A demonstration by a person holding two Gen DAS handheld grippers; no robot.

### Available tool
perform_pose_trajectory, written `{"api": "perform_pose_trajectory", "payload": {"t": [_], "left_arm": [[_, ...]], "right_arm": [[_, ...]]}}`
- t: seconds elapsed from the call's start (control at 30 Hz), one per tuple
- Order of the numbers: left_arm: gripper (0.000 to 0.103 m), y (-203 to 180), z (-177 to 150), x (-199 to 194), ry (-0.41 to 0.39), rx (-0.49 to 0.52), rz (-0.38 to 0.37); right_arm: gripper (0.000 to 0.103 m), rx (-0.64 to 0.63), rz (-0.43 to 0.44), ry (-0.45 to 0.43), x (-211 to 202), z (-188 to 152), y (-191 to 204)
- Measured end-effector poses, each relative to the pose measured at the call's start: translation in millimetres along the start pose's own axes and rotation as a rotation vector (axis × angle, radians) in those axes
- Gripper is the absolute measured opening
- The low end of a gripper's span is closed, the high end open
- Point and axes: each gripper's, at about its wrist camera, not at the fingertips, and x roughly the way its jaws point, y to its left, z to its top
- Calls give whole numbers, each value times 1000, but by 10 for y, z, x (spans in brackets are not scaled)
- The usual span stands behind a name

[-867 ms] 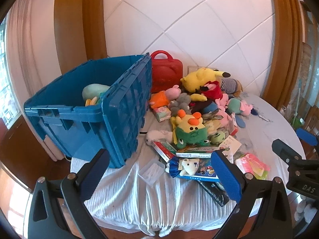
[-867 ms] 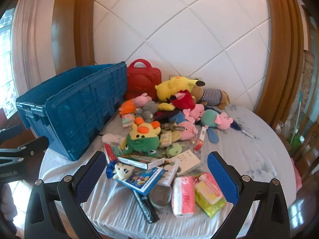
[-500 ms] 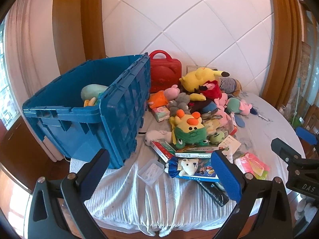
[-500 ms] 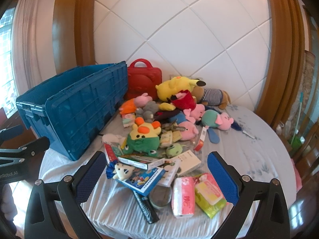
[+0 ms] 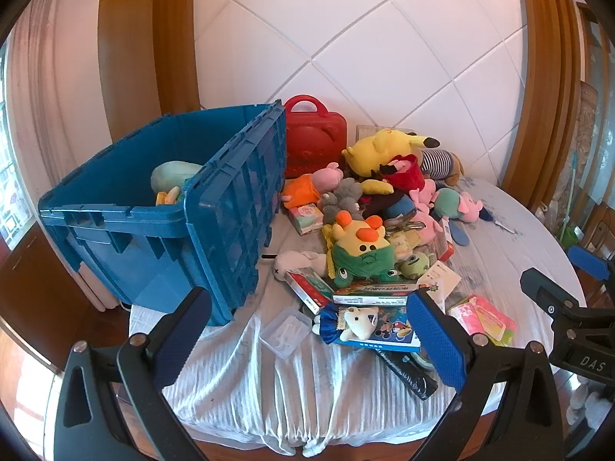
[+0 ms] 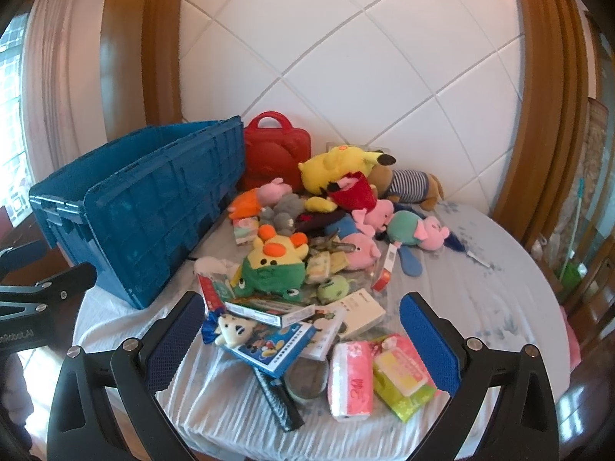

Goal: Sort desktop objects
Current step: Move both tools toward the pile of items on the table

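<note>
Plainly, both claws hung above the near edge of the table (image 6: 499,276) with nothing between their pads; the left gripper (image 5: 307,340) stood with its jaws spread wide at the bottom of the left wrist view, and the right gripper (image 6: 303,340) stood likewise spread and empty at the bottom of the right wrist view. At centre left of the left view sat the blue crate (image 5: 215,207), open at the top, with a pale green plush (image 5: 173,174) lying inside it near the far wall; behind the crate's right corner, toward the upper middle of the frame, stood a red case (image 5: 313,142) with a handle. To the right of the crate, across the middle of the frame, lay the heap of toys: a yellow plush (image 5: 384,146) at the back, a striped plush (image 5: 438,161) just beside it, and a green and yellow plush (image 5: 361,257) at the front resting on flat boxes (image 5: 369,292). Below these, near the table's front edge, lay a cartoon-printed book (image 6: 276,342) with a small white plush (image 6: 232,328) on it; a clear plastic case (image 5: 286,330) lay just left of it on the wrinkled cloth. In the lower middle of the right view a pink tissue pack (image 6: 349,378) and a pink and green packet (image 6: 403,374) lay side by side, touching.
</note>
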Motion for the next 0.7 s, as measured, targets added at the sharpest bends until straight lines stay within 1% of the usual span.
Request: {"api": "perform_pose_trajectory", "payload": {"t": [0.7], "left_arm": [[103, -45, 5, 68, 10, -12, 4]], "right_arm": [[103, 3, 15, 10, 96, -26, -80]]}}
